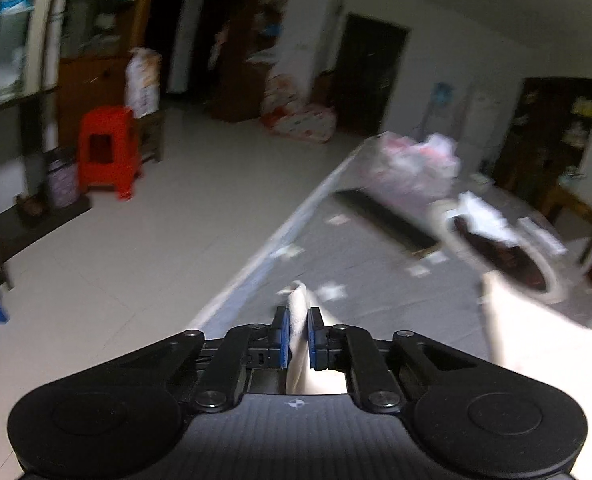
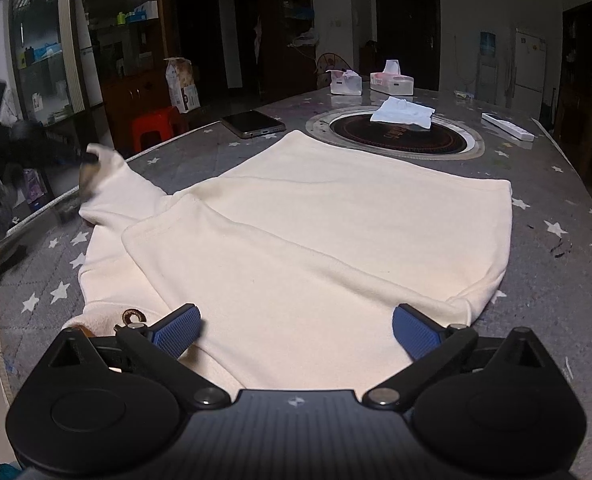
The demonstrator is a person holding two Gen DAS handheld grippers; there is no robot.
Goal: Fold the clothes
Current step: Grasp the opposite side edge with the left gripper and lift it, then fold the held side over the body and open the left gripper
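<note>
left tool [image 1: 297, 330] pinching fleecy cream garment [image 2: 296, 232] | right tool [image 2: 296, 330] spread wide above it

cream garment [image 2: 296, 232] lies partly folded on the table, one sleeve lifted

Soft matt cream fleece garment [image 2: 296, 240] on quilted grey tablecloth [image 2: 556, 280]

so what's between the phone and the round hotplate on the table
Nothing stands there: only bare star-print table cover separates the phone from the round hotplate, seen in the right wrist view. The cream sweatshirt ends just short of that gap.
</note>
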